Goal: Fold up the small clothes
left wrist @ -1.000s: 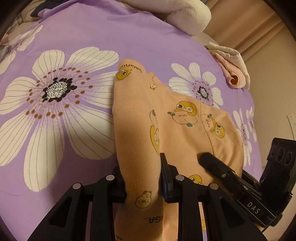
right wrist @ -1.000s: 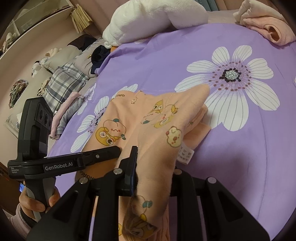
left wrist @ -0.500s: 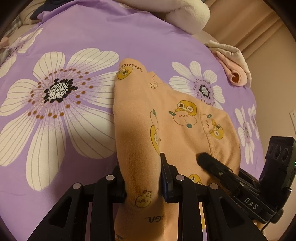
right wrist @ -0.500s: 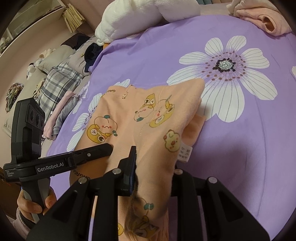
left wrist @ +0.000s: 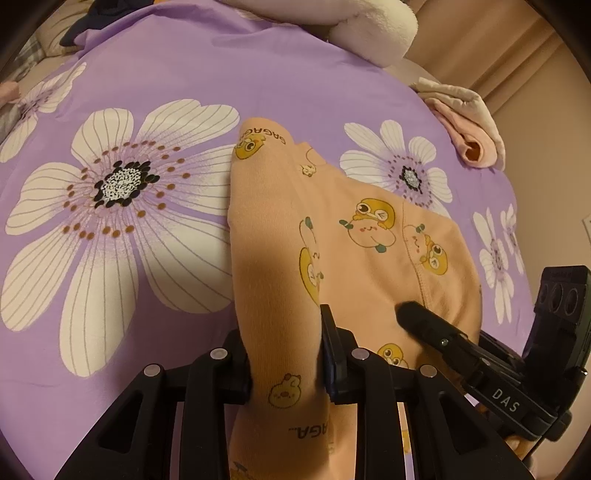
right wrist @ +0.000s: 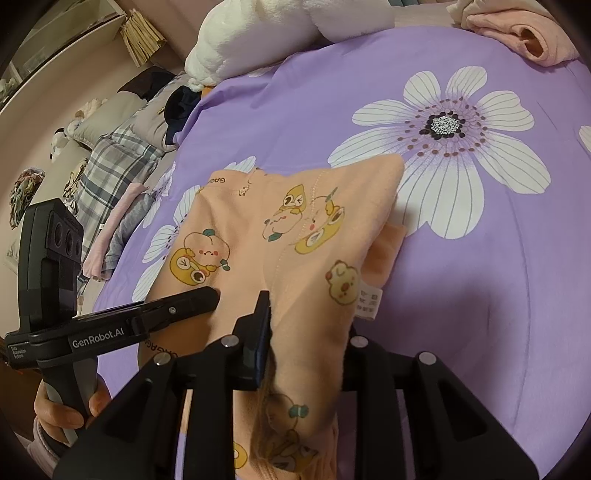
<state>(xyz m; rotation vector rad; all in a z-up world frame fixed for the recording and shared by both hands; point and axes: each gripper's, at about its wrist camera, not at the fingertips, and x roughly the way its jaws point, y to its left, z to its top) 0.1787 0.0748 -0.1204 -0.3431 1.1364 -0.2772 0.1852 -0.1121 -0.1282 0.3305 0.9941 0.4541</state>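
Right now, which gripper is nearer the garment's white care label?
Right. The right gripper, jaws opening around the garment, is just beside the label; the left gripper holds the garment's opposite side.

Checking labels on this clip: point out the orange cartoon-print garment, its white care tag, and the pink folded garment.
orange cartoon-print garment [left wrist: 369,229], left wrist view, printed front.
white care tag [right wrist: 369,301], right wrist view, tag face.
pink folded garment [right wrist: 517,29], right wrist view, top fold.
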